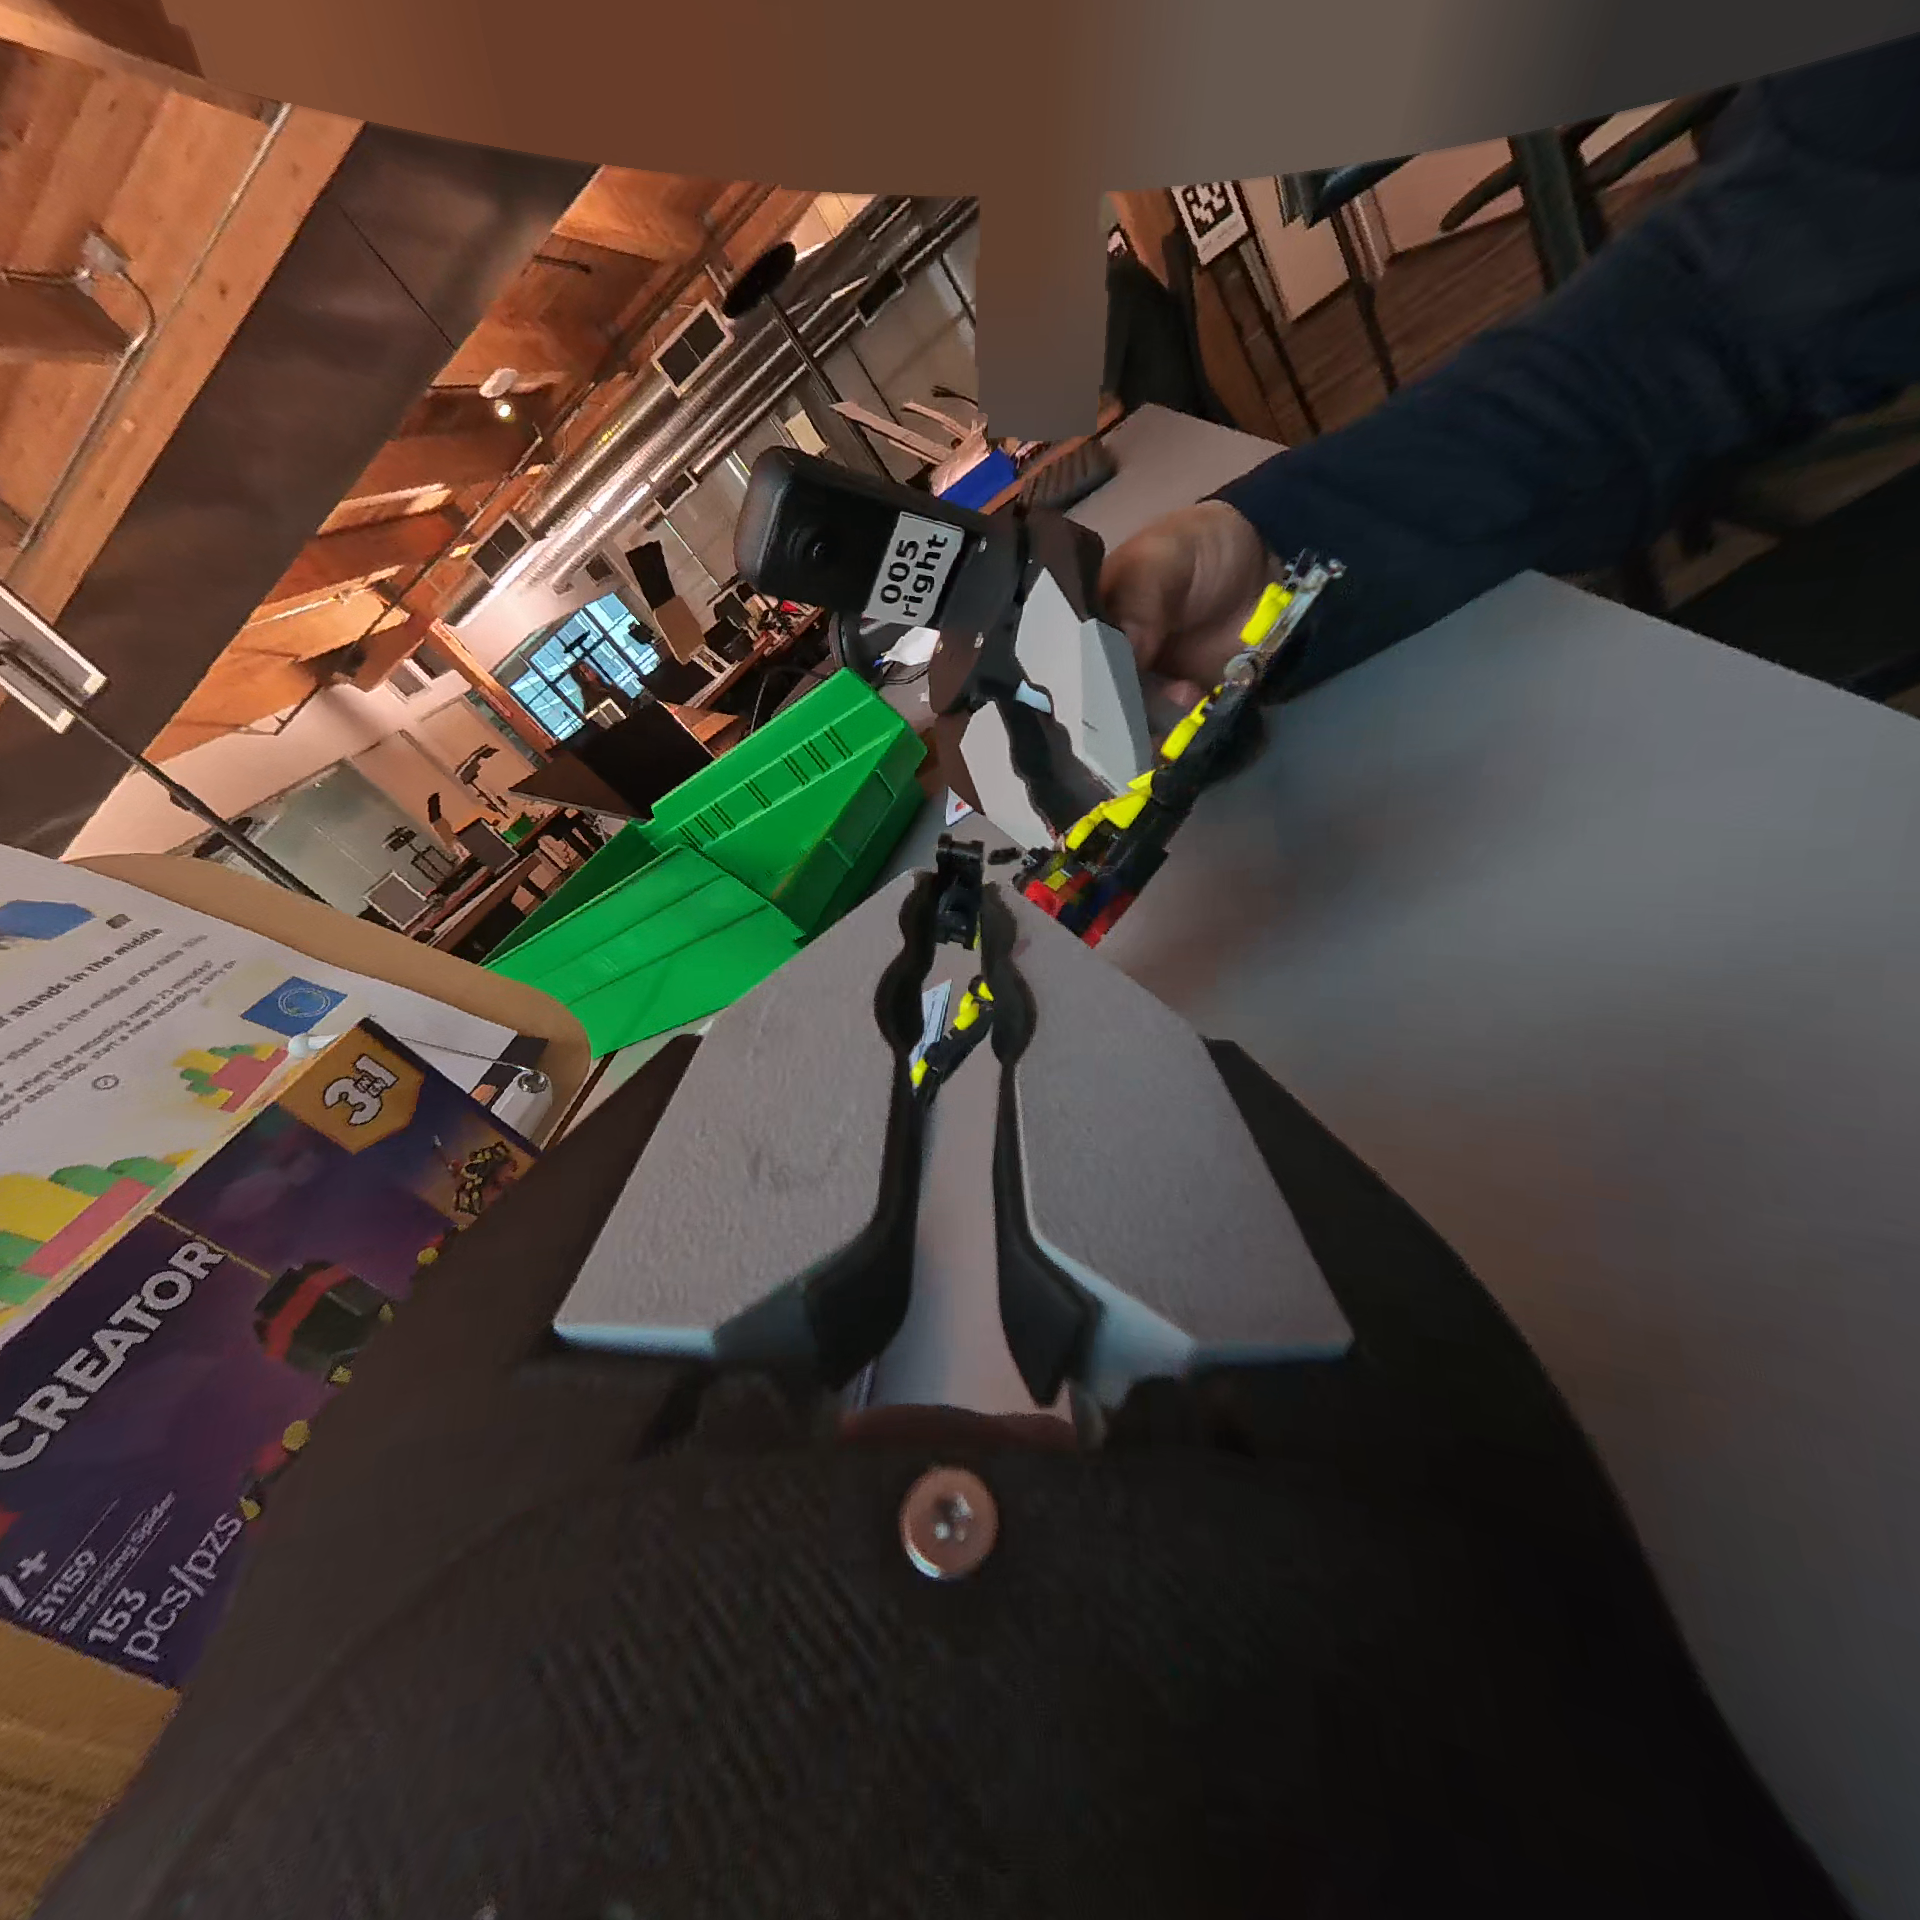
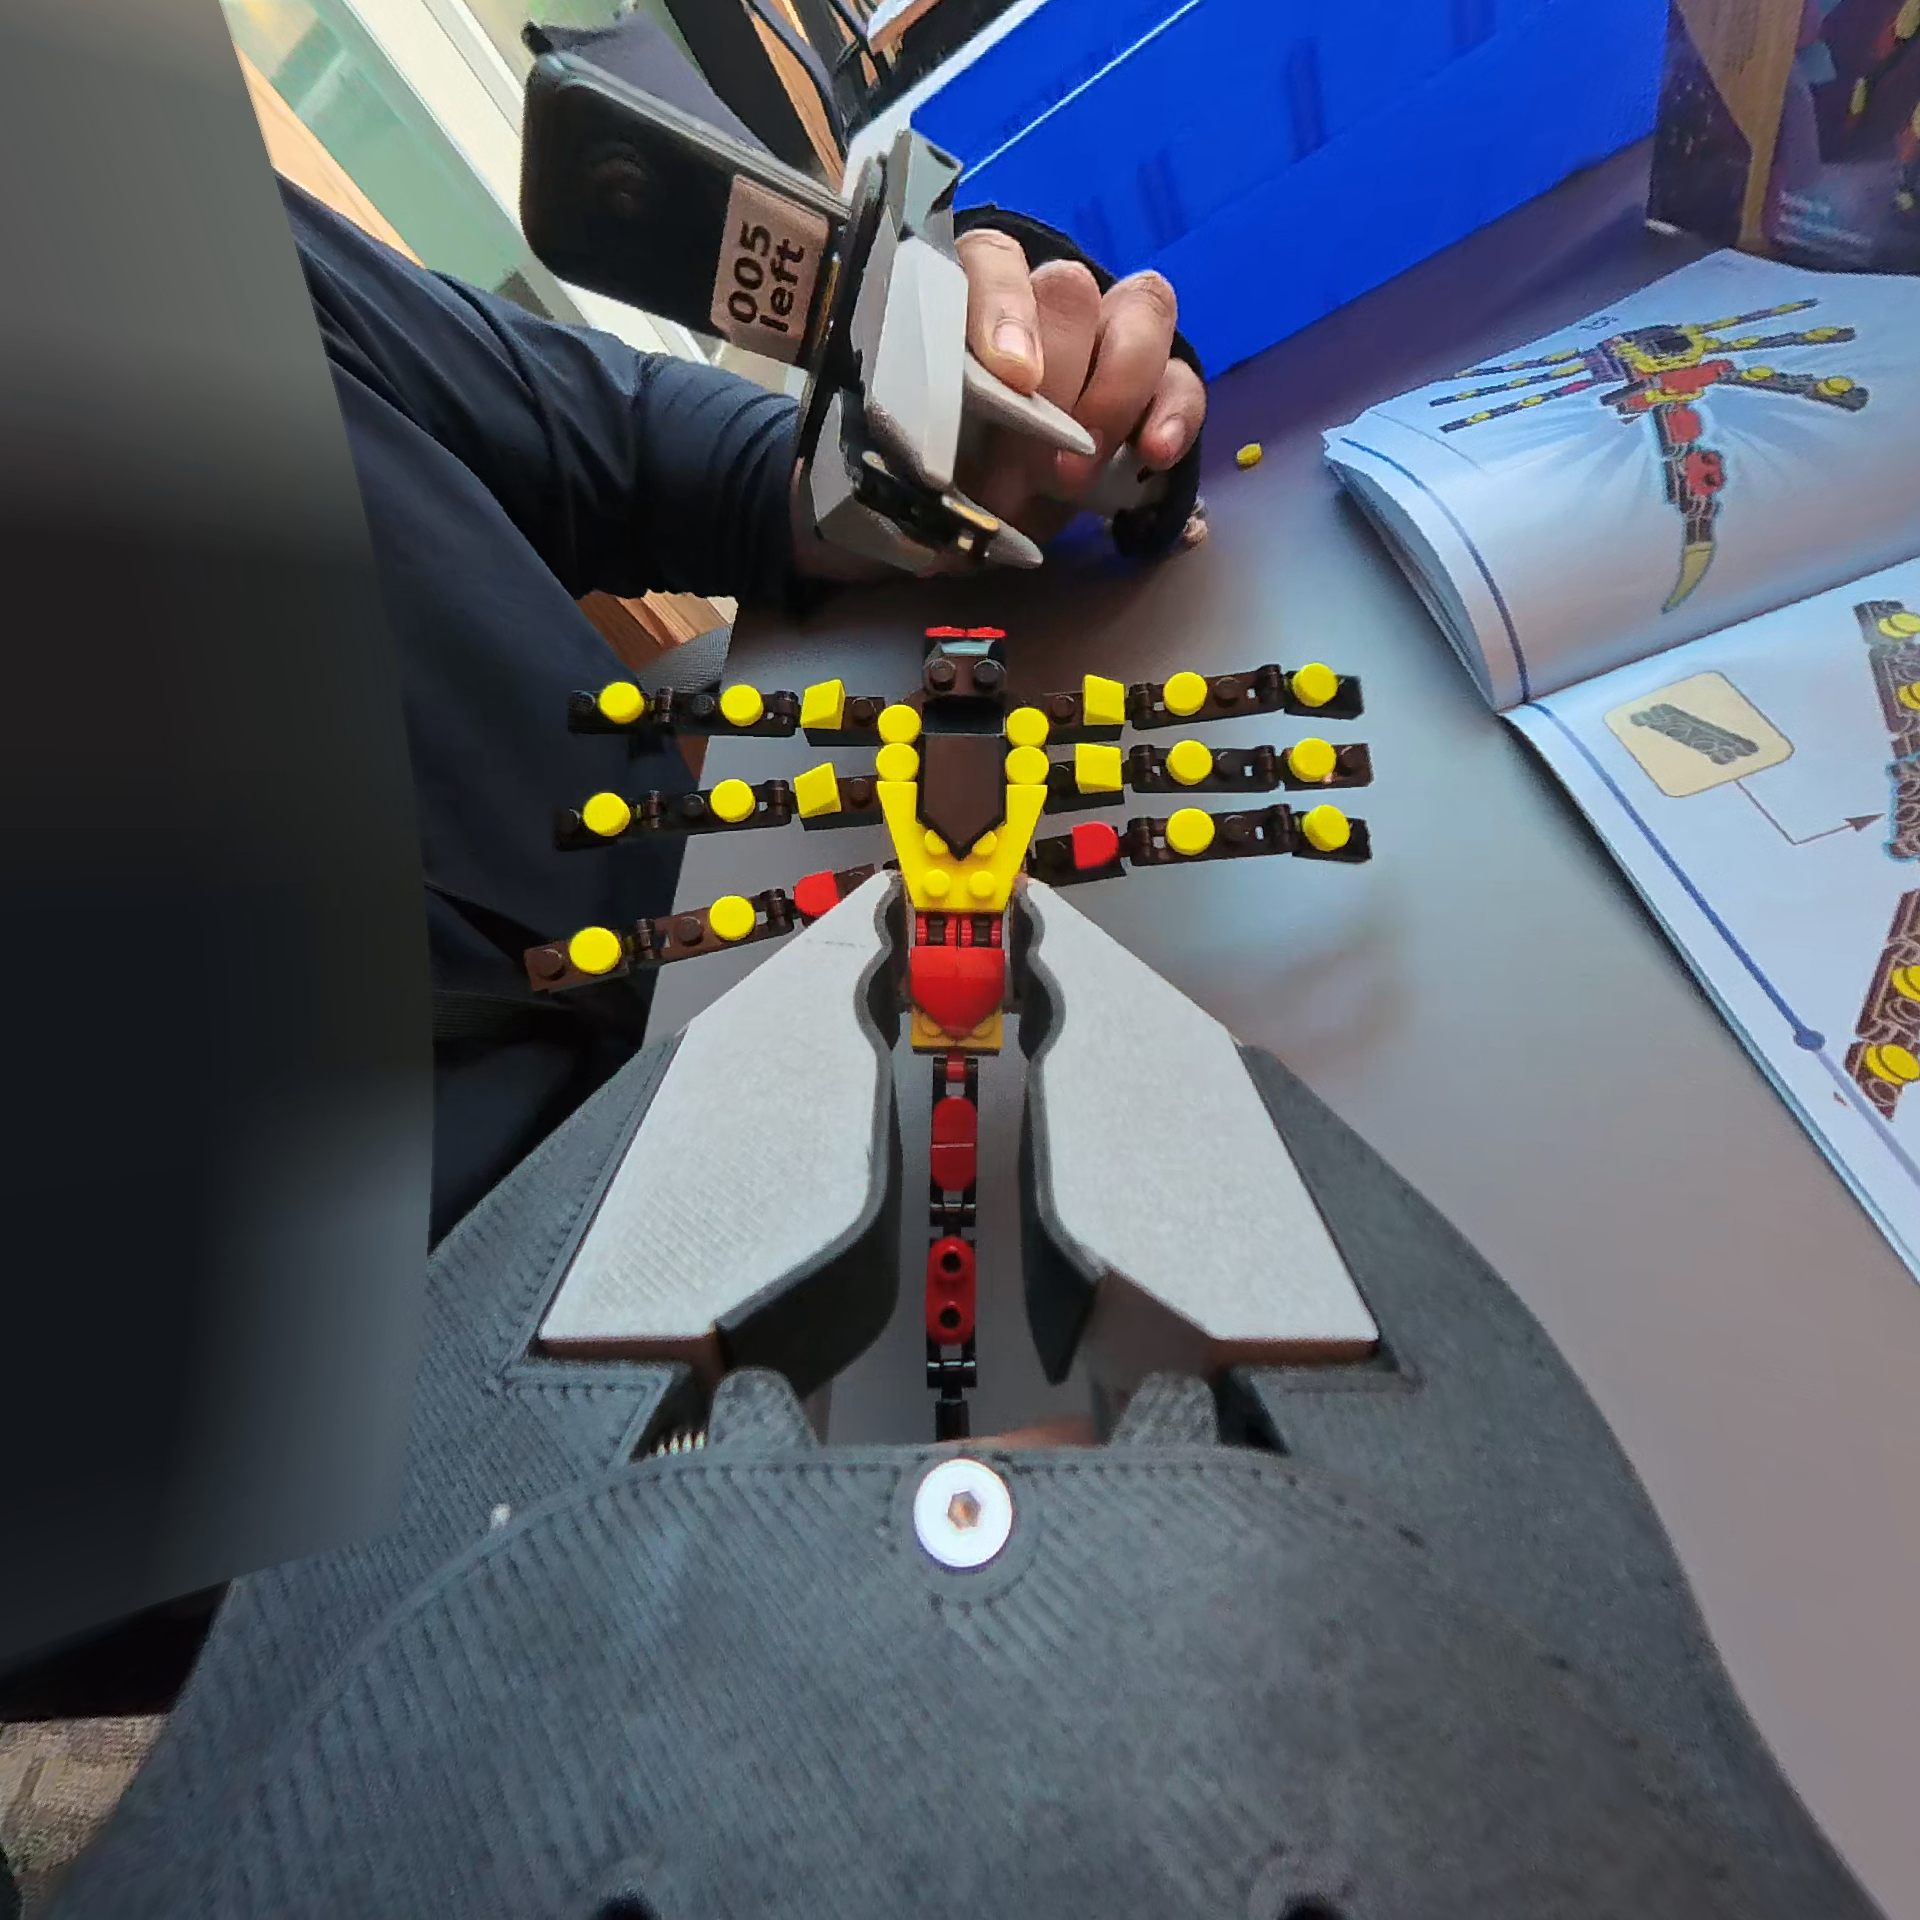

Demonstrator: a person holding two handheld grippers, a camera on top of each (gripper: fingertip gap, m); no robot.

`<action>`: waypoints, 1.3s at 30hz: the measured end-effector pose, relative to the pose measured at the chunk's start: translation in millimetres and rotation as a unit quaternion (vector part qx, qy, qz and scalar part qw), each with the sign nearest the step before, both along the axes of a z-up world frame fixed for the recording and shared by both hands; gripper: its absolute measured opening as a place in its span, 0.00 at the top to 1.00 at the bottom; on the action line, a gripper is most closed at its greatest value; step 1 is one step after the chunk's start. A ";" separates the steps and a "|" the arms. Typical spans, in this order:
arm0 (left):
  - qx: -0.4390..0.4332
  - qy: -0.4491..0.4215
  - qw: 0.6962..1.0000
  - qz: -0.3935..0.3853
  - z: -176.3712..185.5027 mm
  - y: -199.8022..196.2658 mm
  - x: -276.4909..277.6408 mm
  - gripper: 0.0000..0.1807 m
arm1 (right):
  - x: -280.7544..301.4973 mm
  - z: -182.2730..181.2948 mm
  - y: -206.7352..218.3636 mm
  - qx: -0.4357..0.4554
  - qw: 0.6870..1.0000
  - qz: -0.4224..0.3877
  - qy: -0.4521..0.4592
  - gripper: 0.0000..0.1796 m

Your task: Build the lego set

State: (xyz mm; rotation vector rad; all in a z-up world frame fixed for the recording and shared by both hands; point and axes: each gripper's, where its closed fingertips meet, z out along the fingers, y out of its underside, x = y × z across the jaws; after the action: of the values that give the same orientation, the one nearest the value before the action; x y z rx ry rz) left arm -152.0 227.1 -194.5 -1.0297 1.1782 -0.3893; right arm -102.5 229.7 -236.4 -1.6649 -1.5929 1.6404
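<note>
The lego model point(image 2: 961, 821) is a creature with a yellow and red body, a jointed red tail and brown legs topped with yellow studs. My right gripper point(image 2: 956, 920) is shut on its red middle and holds it above the grey table point(image 2: 1403, 1039); the tail runs back between the fingers. My left gripper point(image 1: 956, 914) is shut on a small black and yellow piece point(image 1: 958, 894), close in front of the model's head. In the left wrist view the right gripper point(image 1: 1049, 800) and the model point(image 1: 1174, 748) show edge-on. The left gripper point(image 2: 987, 540) also shows in the right wrist view.
An open instruction booklet point(image 2: 1662, 540) lies at the right, with a loose yellow stud point(image 2: 1248, 453) near it. Blue bins point(image 2: 1299, 177) stand behind. In the left wrist view there are green bins point(image 1: 727, 862), the purple lego box point(image 1: 156, 1351) and a printed sheet point(image 1: 125, 997).
</note>
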 end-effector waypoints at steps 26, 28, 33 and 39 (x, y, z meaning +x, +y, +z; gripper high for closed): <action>-0.006 -0.017 1.000 -0.020 4.5 -4.6 2.0 0.97 | 0.1 8.4 -2.9 0.002 1.000 0.005 0.022 0.91; -0.001 -0.008 1.000 -0.018 2.7 -5.2 3.5 0.97 | 0.5 8.1 -3.0 0.007 1.000 0.006 0.024 0.91; 0.098 0.095 0.990 0.039 -10.5 -3.0 7.8 0.97 | 2.8 8.7 -6.1 0.032 0.999 0.017 0.033 0.91; 0.154 0.155 0.974 0.053 -19.4 -5.6 11.0 0.97 | 4.9 7.1 -8.8 0.058 0.997 0.031 0.038 0.91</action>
State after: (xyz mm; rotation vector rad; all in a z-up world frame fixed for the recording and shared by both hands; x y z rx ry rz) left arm -141.1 221.5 -213.9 -0.8957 1.4039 0.0436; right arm -97.6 220.9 -229.3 -1.4914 -1.6842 1.5882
